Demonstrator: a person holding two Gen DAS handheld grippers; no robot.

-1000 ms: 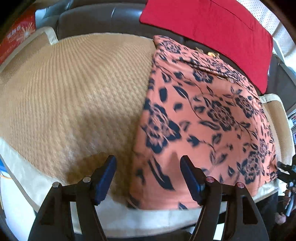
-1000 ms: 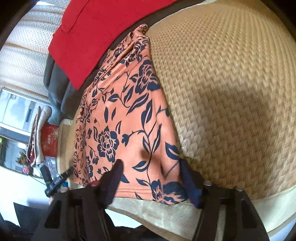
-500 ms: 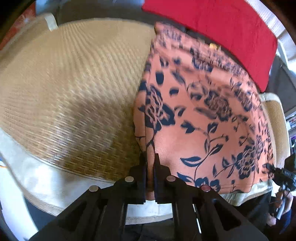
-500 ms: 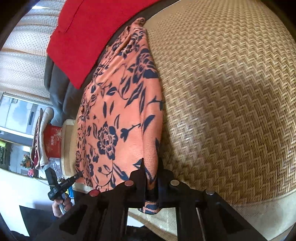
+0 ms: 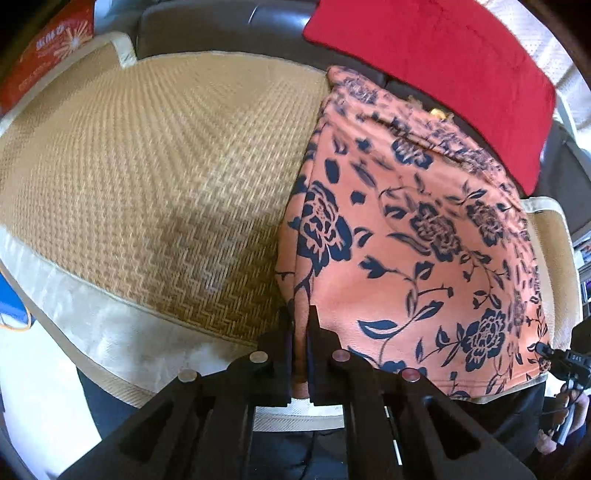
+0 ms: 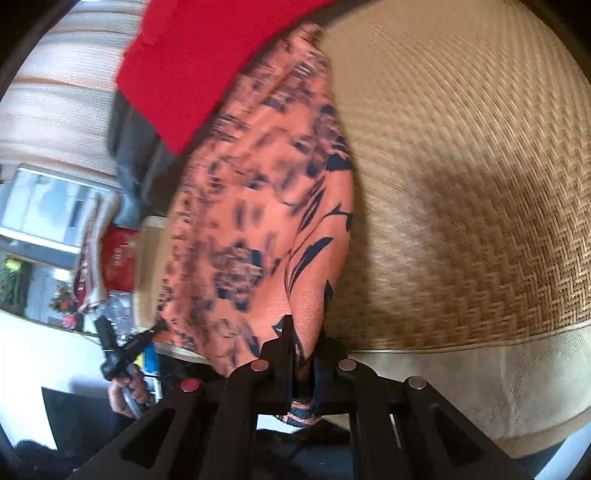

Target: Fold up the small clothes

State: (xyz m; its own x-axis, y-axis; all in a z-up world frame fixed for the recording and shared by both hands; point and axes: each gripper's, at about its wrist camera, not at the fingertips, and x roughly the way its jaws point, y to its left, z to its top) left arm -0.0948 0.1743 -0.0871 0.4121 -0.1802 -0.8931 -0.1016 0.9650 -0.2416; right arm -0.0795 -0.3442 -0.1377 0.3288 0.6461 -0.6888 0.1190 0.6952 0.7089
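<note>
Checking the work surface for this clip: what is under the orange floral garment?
The orange floral garment lies on a woven straw mat with a pale cloth border. Whatever lies directly beneath the fabric is covered. Both tongs, left and right, pinch its near edge.

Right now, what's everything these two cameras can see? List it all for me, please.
Floral garment: one, orange with navy flowers, lying on the mat's right part in the left view, near edge pinched at both corners.
Mat: one, tan woven with a cream border, under the garment.
Red cloth: one, red, draped on the sofa back behind the garment.
Sofa: one, dark grey, under the mat.
Red box: one, red with white print, far left in the left view.
Left gripper: one, black, fingers shut on the garment's near left corner.
Right gripper: one, black, fingers shut on the garment's other near corner.
</note>
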